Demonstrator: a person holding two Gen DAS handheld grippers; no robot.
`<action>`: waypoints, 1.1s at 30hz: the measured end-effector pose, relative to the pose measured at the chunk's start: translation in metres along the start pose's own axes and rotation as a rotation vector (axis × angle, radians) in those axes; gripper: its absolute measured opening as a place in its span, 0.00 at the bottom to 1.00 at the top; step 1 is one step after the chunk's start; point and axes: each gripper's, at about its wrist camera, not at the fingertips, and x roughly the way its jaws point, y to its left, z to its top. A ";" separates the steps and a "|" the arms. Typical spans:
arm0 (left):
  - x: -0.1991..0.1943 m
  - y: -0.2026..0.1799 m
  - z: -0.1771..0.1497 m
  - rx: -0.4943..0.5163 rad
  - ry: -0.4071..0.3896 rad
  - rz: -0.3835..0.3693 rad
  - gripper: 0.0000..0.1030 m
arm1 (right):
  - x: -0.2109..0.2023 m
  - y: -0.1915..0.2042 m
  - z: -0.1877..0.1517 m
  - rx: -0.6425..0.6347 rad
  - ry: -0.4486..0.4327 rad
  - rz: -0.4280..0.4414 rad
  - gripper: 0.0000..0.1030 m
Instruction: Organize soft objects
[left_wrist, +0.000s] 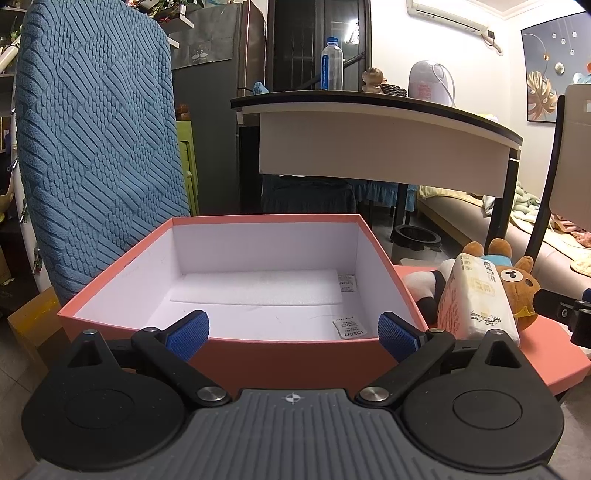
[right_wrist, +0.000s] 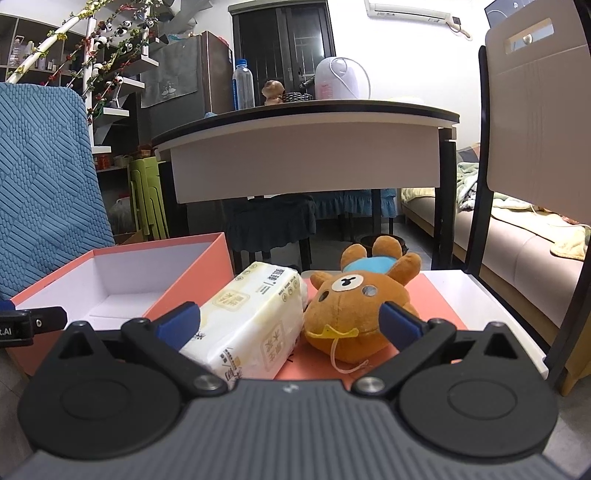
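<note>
An open salmon-pink box (left_wrist: 288, 354) with a white inside faces my left gripper (left_wrist: 293, 330), which stands open at its near wall. The box (right_wrist: 192, 273) holds only white foam and two small sachets (left_wrist: 349, 328). To its right lie a white tissue pack (left_wrist: 476, 299) and a brown plush bear (left_wrist: 517, 284) on the pink lid (left_wrist: 546, 350). A black-and-white plush (left_wrist: 424, 288) shows behind the pack. In the right wrist view my right gripper (right_wrist: 290, 325) is open around the tissue pack (right_wrist: 251, 321) and the bear (right_wrist: 354, 310), with nothing gripped.
A blue textured chair back (left_wrist: 96, 147) rises left of the box. A dark-topped desk (left_wrist: 369, 110) with a water bottle (left_wrist: 332, 62) stands behind. A chair frame (right_wrist: 517, 147) and a sofa (right_wrist: 517, 251) are on the right. A black bin (left_wrist: 417, 238) sits on the floor.
</note>
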 end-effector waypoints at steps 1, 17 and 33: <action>0.000 0.000 0.000 0.000 0.000 -0.001 0.96 | 0.000 0.000 0.000 0.000 0.000 0.000 1.00; -0.001 0.003 -0.001 0.002 -0.006 -0.010 0.96 | -0.003 0.001 0.003 0.001 0.001 0.002 1.00; -0.005 -0.031 -0.002 0.136 -0.051 -0.184 0.96 | -0.001 -0.032 0.019 0.068 -0.097 -0.098 1.00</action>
